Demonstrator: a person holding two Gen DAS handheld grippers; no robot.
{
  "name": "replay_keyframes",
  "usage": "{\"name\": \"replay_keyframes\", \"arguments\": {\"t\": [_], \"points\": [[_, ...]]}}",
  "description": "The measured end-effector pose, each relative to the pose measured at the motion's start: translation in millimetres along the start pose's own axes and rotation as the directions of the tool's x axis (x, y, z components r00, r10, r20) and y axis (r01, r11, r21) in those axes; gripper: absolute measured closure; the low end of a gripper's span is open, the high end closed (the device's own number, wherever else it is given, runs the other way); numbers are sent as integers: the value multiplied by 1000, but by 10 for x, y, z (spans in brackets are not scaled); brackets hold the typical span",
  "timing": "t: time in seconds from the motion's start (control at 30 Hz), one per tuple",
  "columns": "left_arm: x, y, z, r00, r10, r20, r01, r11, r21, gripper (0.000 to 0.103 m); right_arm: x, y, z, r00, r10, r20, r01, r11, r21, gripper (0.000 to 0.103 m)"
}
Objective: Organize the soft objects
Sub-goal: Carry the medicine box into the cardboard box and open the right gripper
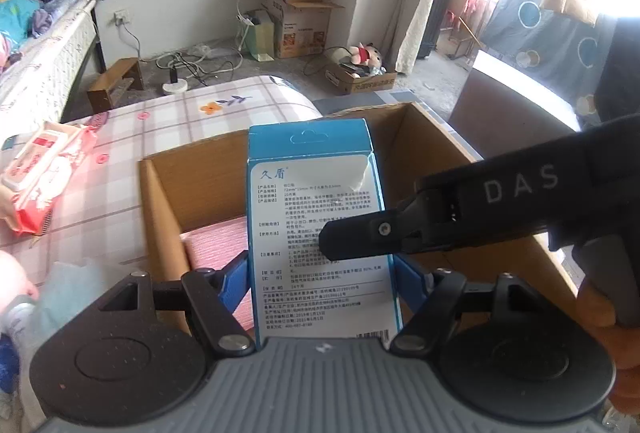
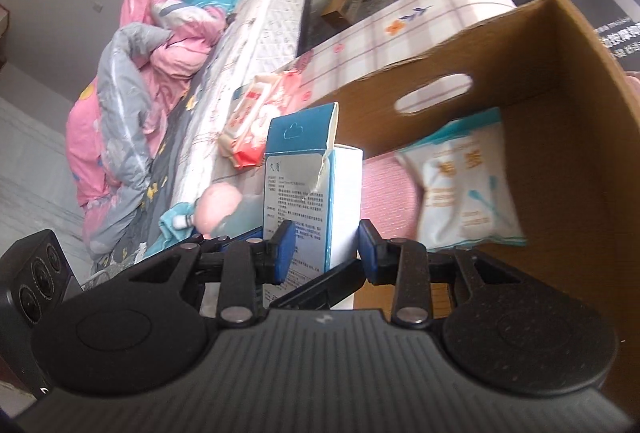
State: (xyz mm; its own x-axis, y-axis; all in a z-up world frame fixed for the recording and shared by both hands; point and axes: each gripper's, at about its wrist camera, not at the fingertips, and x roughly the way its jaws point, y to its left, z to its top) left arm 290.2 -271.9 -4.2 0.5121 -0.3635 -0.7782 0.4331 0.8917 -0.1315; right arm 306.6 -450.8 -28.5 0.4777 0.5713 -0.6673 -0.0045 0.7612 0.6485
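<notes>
One blue-and-white carton is held upright over the open cardboard box; both hand-held grippers are clamped on it. Left hand-held gripper: blue pads pressed on the two narrow edges of the carton's wide printed face, jaws fairly wide. Right hand-held gripper: pads closed on the carton's thinner sides, jaws narrow; in the left wrist view its black finger crosses in front of the carton's label and covers part of the text. Carton look: blue border, white panel with dense printed text, hang-tab flap with a cloud-shaped cutout at the top, torn edge at one upper corner seen in the right wrist view. Inside the box: one pink textured pack and one white pouch with orange print; an oval handle slot is cut in the box wall. The box sits on the surface covered by a pink plaid cloth with flower prints. One red-and-white wipes pack lies on it left of the box, well apart. A pink doll's head is seen near the surface's edge. Behind: a bed with piled pink and grey bedding, two more cardboard boxes on the floor.
</notes>
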Motion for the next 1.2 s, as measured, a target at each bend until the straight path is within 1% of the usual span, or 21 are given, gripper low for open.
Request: {"name": "replay_keyframes", "arguments": {"t": [0.13, 0.2, 0.27, 0.33, 0.37, 0.47, 0.63, 0.73, 0.83, 0.93, 1.0, 1.07, 1.13, 1.2], "points": [[385, -216, 182, 998, -39, -40, 38, 999, -20, 28, -53, -369, 211, 998, -57, 9, 57, 998, 21, 69], [544, -274, 224, 997, -51, -51, 49, 998, -30, 27, -60, -504, 317, 995, -97, 24, 97, 995, 13, 67], [660, -294, 237, 998, -36, -59, 33, 998, -47, 25, -41, -606, 446, 984, -169, 58, 170, 986, -4, 67], [704, -280, 220, 997, -29, -71, 25, 998, -59, 25, -46, -719, 517, 972, -219, 91, 222, 975, -21, 67], [708, -265, 208, 997, -29, -72, 24, 998, -63, 25, -49, -764, 526, 969, -228, 98, 230, 973, -17, 67], [666, -220, 194, 998, -8, -63, 4, 998, -60, 25, -69, -883, 516, 971, -216, 108, 216, 976, 5, 67], [432, -133, 211, 1000, 16, -26, -18, 998, -68, 25, -119, -935, 418, 971, -204, 122, 202, 979, 27, 67], [207, -80, 193, 999, 50, 3, -49, 998, -49, 25, -201, -904, 306, 978, -173, 117, 169, 985, 45, 67], [-47, 23, 152, 997, 66, 31, -65, 997, -43, 25, -264, -807, 142, 983, -159, 94, 157, 987, 30, 67], [-298, 176, 77, 996, 69, 56, -66, 996, -56, 24, -234, -679, -72, 981, -188, 40, 188, 982, -4, 67], [-438, 282, 7, 995, 77, 67, -72, 995, -73, 24, -165, -601, -218, 972, -236, -5, 236, 971, -38, 64], [-593, 420, -90, 993, 82, 84, -74, 993, -95, 23, -83, -559, -383, 955, -293, -51, 290, 955, -68, 61], [-708, 534, -180, 991, 91, 97, -80, 990, -113, 23, 36, -556, -487, 935, -344, -91, 338, 938, -72, 57], [-788, 633, -248, 989, 99, 107, -85, 988, -128, 23, 149, -571, -542, 919, -375, -122, 371, 927, -56, 52]]}}
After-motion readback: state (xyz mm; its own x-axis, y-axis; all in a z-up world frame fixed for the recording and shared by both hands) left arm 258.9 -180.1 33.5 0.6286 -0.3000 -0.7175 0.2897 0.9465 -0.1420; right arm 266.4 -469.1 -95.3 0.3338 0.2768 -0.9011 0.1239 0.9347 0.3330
